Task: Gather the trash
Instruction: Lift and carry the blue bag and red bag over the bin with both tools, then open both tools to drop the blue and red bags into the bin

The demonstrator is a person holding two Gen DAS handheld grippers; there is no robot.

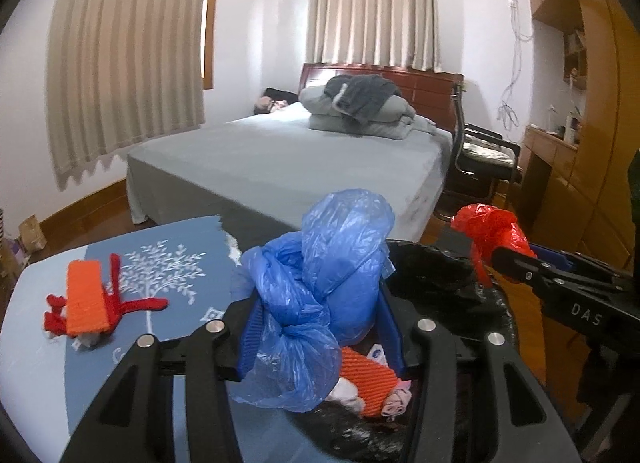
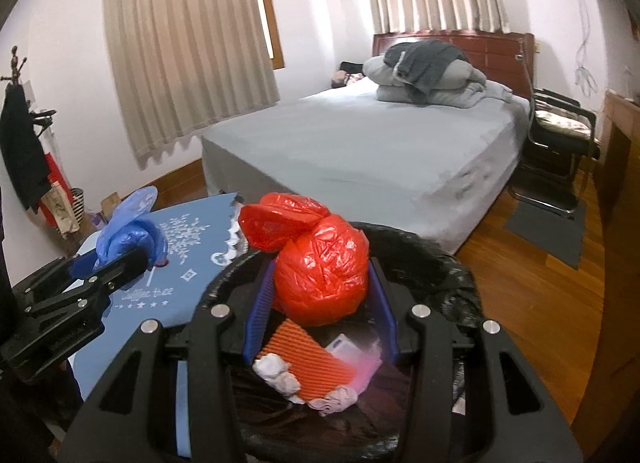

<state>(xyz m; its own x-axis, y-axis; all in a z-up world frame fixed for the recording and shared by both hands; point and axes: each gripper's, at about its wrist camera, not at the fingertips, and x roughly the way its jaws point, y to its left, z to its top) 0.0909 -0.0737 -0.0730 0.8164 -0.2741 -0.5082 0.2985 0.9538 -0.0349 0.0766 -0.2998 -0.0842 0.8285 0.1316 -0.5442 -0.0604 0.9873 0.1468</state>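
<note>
My left gripper (image 1: 320,327) is shut on a knotted blue plastic bag (image 1: 320,283), held over the bin lined with a black bag (image 1: 436,275). My right gripper (image 2: 320,303) is shut on a crumpled red plastic bag (image 2: 320,267) above the same bin (image 2: 420,247). Inside the bin lie an orange corrugated piece (image 2: 308,367), crumpled tissues (image 2: 280,375) and a small white packet (image 2: 344,347). The right gripper with the red bag (image 1: 488,231) shows at the right of the left wrist view. The left gripper with the blue bag (image 2: 128,235) shows at the left of the right wrist view.
A round table with a blue cloth (image 1: 168,263) stands left of the bin; on it lie an orange corrugated piece (image 1: 86,299) and red scraps (image 1: 132,299). Behind are a grey bed (image 1: 288,159), a black chair (image 1: 484,159), wooden cabinets (image 1: 572,151) and wood floor (image 2: 532,303).
</note>
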